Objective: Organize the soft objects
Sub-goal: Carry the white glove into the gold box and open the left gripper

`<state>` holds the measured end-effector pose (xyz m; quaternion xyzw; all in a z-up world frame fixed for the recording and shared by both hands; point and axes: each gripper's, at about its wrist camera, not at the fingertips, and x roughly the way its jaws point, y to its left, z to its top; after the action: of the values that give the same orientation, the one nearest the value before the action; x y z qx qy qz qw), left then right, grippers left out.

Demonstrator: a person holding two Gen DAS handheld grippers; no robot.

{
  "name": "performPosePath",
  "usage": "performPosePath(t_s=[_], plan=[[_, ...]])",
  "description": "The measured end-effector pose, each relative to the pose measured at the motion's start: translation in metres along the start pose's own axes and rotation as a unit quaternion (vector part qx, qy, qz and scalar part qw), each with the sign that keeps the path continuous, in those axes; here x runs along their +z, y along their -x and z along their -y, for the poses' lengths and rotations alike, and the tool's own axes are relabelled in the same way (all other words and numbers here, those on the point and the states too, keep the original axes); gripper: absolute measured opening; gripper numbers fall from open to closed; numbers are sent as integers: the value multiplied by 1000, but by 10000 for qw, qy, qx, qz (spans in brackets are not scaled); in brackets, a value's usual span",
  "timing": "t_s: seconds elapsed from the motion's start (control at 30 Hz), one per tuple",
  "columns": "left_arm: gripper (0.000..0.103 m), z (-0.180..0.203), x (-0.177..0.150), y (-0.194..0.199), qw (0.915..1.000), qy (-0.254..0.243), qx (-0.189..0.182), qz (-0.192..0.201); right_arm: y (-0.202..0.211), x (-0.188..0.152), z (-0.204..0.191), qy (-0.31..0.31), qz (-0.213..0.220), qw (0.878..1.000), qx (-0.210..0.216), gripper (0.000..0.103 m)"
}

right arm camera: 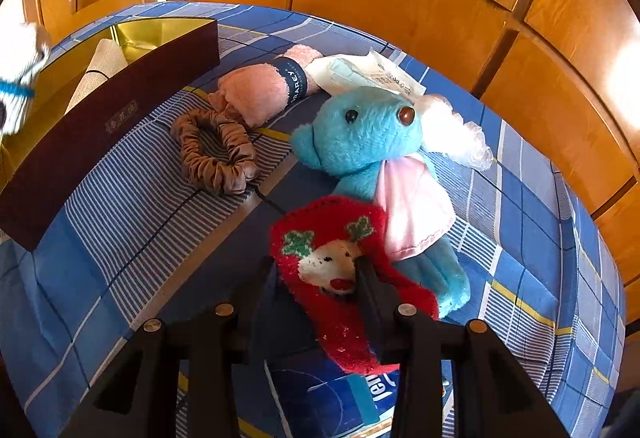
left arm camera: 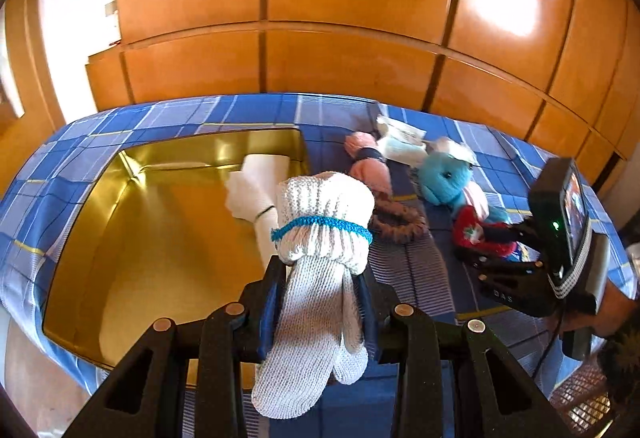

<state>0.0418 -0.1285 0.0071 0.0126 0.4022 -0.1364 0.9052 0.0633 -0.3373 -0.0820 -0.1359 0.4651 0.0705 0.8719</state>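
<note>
- Two grippers are busy at once over a bed with a blue checked sheet, which seems to be the sorting area.
- left gripper: jaws clamped narrow on a white knitted glove bundle tied with a blue band. It's held right at the edge of the gold-lined box, so my guess is it's about to go in there.
- the box already holds one thing I can make out: a rolled white cloth lying along the far side. The rest of the lining looks bare.
- right gripper: jaws partly open, straddling a red reindeer sock that lies flat on the bed. Can't tell if the pads are actually biting it.
- waiting on the sheet: a blue plush toy touching the sock, a brown scrunchie, a pink fuzzy roll, and some plastic packets behind the toy.
- everything loose is bunched just beside the box, presumably for short trips.
</note>
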Motion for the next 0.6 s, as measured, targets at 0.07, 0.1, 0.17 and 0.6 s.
performPosePath(t_s=[0.07, 0.1, 0.17, 0.6], plan=[[35, -5, 0, 0, 10000, 50, 49, -8, 1, -1, -1, 31, 21, 10000, -18, 39], [35, -8, 0, 0, 9999, 88, 70, -12, 1, -1, -1, 53, 40, 10000, -35, 39], [35, -11, -1, -1, 9998, 130, 114, -28, 0, 0, -2, 83, 55, 9999, -54, 39], [35, -71, 5, -24, 9953, 820, 330, -397, 1, 0, -3, 102, 51, 9999, -115, 39]])
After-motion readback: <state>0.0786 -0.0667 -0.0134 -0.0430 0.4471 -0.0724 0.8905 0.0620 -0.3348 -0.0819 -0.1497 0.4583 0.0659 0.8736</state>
